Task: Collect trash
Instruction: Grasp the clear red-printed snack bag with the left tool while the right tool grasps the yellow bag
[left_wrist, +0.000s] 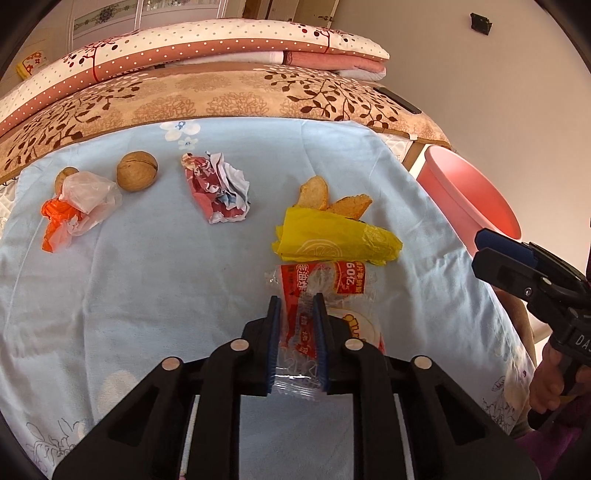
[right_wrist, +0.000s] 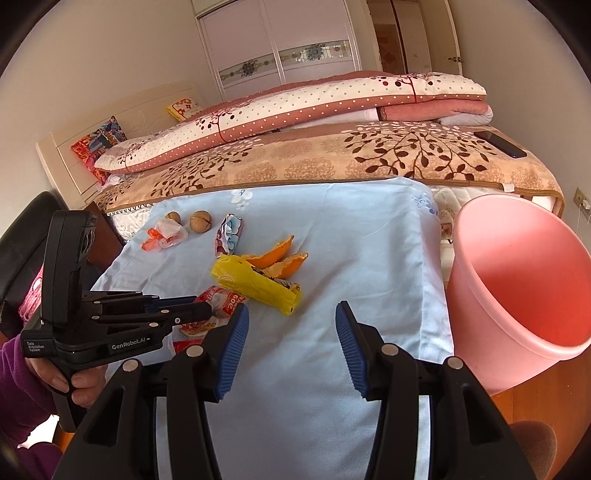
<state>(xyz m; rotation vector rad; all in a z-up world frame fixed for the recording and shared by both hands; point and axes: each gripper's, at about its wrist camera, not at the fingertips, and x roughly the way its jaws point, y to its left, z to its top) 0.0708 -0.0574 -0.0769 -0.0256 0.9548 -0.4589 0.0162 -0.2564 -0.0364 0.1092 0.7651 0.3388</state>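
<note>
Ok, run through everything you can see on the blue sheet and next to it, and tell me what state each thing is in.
left gripper: shut on the red snack wrapper
right gripper: open, holding nothing
yellow bag: crumpled, lying on the sheet
orange peels: loose, behind the yellow bag
crumpled paper: balled up, untouched
orange-and-clear plastic bag: scrunched
walnuts: whole
pink bin: upright, nothing seen inside

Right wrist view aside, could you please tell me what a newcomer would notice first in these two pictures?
Probably the big pink bucket, standing empty just past the right edge of the light blue sheet. Next, the left claw shut on a red-and-clear snack wrapper near the front, with a yellow bag and orange peels just beyond.
</note>
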